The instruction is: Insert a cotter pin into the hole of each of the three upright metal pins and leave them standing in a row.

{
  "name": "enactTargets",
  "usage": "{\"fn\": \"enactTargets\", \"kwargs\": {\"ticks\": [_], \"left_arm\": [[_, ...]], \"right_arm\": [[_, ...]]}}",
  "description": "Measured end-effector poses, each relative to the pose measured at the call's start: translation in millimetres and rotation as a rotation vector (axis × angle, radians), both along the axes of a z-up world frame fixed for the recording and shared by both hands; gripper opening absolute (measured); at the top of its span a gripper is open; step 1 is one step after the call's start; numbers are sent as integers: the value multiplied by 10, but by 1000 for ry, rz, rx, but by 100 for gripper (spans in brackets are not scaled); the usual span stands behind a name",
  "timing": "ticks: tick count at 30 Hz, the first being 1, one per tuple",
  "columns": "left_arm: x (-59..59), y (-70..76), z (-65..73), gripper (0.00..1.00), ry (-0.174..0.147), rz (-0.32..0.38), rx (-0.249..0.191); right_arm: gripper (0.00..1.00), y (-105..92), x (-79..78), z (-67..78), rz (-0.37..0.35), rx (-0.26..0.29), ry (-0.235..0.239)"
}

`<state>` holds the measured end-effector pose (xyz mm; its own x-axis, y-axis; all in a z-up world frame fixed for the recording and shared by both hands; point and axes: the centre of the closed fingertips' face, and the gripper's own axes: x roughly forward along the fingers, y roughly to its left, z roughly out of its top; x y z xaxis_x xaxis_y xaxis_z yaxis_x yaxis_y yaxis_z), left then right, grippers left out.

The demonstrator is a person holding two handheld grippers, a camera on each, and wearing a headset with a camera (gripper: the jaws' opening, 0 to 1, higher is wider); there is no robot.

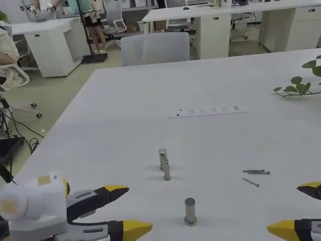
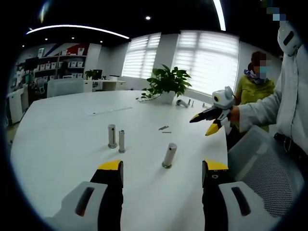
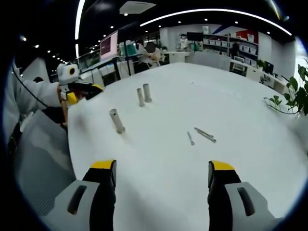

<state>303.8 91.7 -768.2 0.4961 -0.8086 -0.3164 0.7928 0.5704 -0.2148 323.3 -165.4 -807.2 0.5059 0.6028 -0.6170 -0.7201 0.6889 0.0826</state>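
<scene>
A: Left side, go.
B: Left tongs (image 1: 139, 209) low at the near edge of the white surface (image 1: 125, 115). Yellow tips spread wide, nothing between them.
A: Touching anything?
B: No, well clear of the pins.
A: Middle?
B: Three metal pins, all upright. Two (image 1: 162, 159) (image 1: 167, 169) stand just beside each other. The left gripper view shows a thin gap between them. The near pin (image 1: 190, 211) stands alone, closer to the person and a bit right of the pair.
A: In a row?
B: Not a straight one. It's a pair plus one offset.
A: Behind them?
B: White power strip (image 1: 209, 111) lying flat mid-surface, and a grey chair (image 1: 155, 47) at the far edge.
A: Cotter pins?
B: Cotter pins (image 1: 256, 172) lie flat on the surface right of the metal pins and apart from them. A close bunch, with a single one (image 1: 251, 182) just in front. The count in the bunch is too small to tell.
A: Right side?
B: Right tongs (image 1: 283, 208) at the near right corner, tips spread, holding nothing, near the cotter pins but not touching. Leafy plant (image 1: 301, 85) at the far right edge.
</scene>
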Motion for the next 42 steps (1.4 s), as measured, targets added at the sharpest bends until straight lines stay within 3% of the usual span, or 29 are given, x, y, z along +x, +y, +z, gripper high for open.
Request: {"fn": "enactTargets", "kwargs": {"ticks": [13,22,27,37,42], "left_arm": [[-41,86,0,67,9,10,6],[-22,62,0,66,13,-1,11],[-26,52,-9,66,17,-11,14],[-18,78,-18,65,26,-5,15],[-12,88,-29,65,31,-4,17]], "right_arm": [[76,-8,52,-100,29,-23,15],[65,-138,393,-91,52,-65,7],[58,-234,619,-92,82,-120,-11],[40,-296,867,-191,178,-221,-21],[27,-203,932,-204,251,-242,-30]]}}
